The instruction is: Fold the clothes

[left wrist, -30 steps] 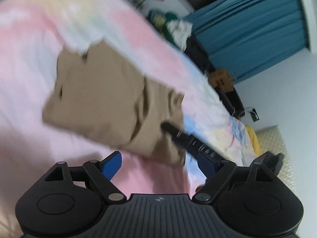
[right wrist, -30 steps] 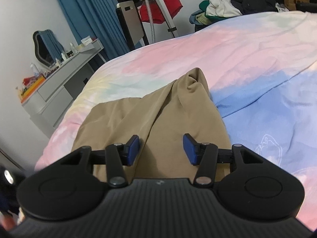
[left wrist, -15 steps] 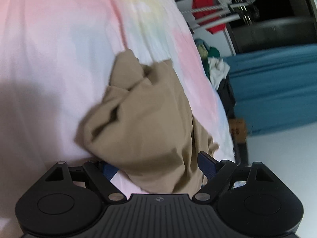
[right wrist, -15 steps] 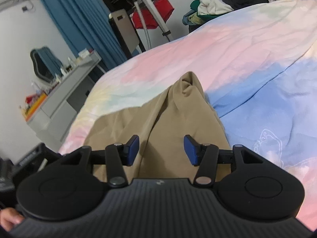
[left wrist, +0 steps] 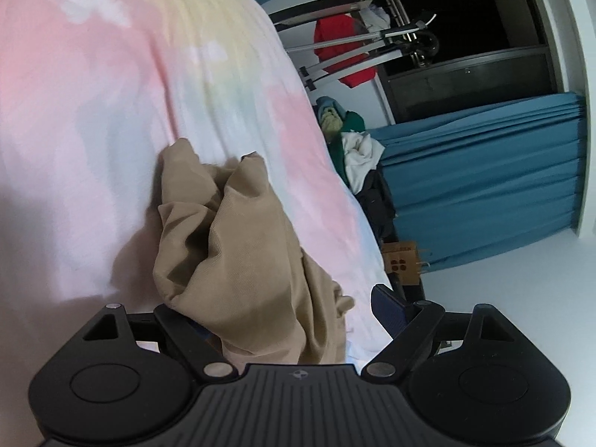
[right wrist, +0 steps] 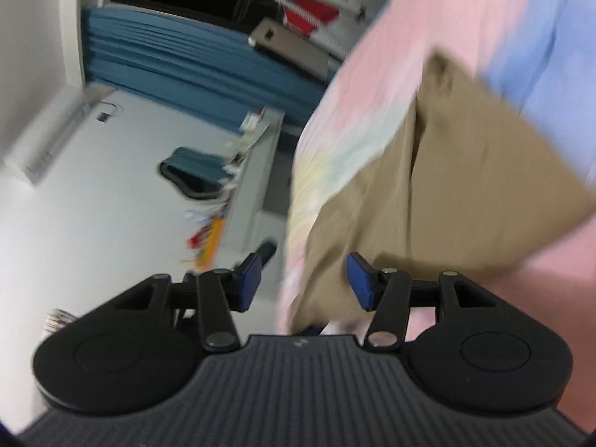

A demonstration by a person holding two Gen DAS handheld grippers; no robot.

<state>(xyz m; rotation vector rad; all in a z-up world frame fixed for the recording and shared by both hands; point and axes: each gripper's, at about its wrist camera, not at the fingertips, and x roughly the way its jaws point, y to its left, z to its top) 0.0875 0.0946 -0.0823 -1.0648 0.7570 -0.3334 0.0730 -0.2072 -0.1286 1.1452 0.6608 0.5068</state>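
Seeing the tan garment (left wrist: 238, 260) bunched on the pastel bedspread (left wrist: 93, 111), draped over my left gripper (left wrist: 287, 320), whose jaws stand spread. Right gripper (right wrist: 303, 283) has just been opening, cloth between the pads but, I think through the blur, unpinched. Risk: the fabric slides off and collapses.

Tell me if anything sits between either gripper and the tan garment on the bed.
Nothing visible does. The tan garment lies bunched on the pastel bedspread, its near end already between the wide-set fingers of the left gripper. The right gripper, jaws just opening, has tan cloth directly ahead, unobstructed.
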